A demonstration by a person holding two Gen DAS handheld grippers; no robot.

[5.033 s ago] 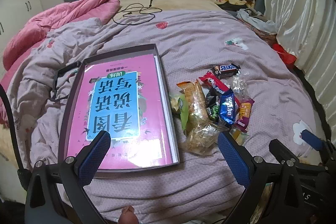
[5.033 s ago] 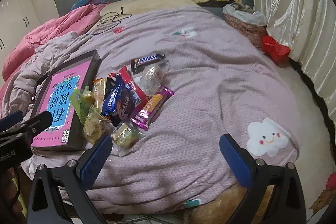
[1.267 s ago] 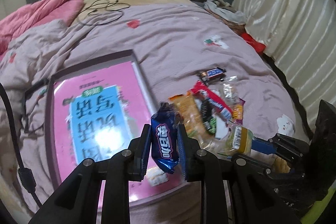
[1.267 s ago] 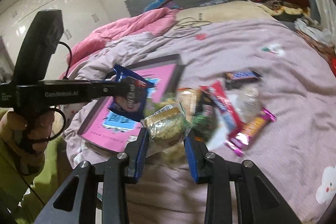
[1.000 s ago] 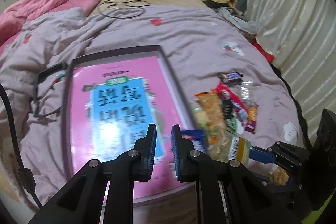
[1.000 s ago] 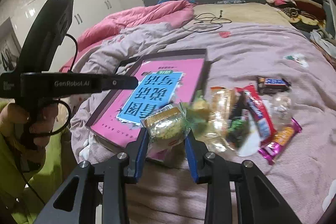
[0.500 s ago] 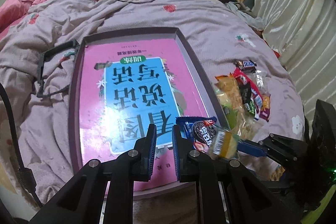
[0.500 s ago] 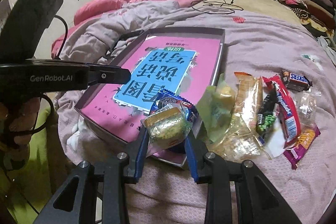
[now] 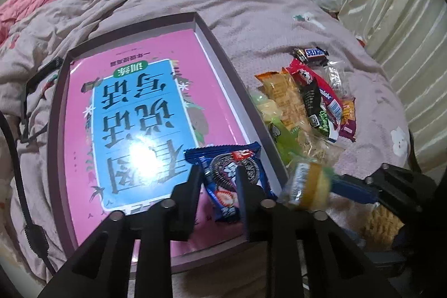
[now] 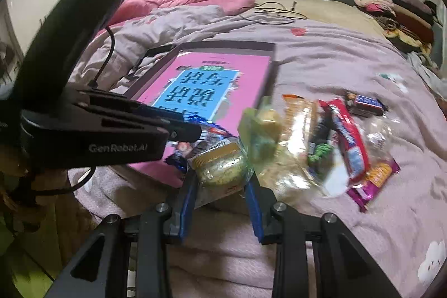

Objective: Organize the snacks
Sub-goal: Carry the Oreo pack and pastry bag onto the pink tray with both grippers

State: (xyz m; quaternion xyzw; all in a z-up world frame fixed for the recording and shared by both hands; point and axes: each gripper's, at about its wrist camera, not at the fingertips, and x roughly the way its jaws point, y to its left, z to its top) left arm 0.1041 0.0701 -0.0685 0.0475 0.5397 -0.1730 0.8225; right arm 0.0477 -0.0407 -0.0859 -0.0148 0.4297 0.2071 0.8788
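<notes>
Your left tongs (image 9: 219,180) cover the lower half of the blue cookie packet (image 9: 233,158); whether the pads press it cannot be told. The wrapped cake (image 9: 308,183) beside it is smeared by motion blur in the left wrist view, label unreadable. In the right wrist view the body of the left tongs hides most of the blue packet, and the pale green packet (image 10: 259,127) is blurred. Your hand (image 10: 19,180) is cut off by the left edge. The pile's underside packets are overlapped; the small print on the black pea packet (image 9: 314,105) is too small to read.
</notes>
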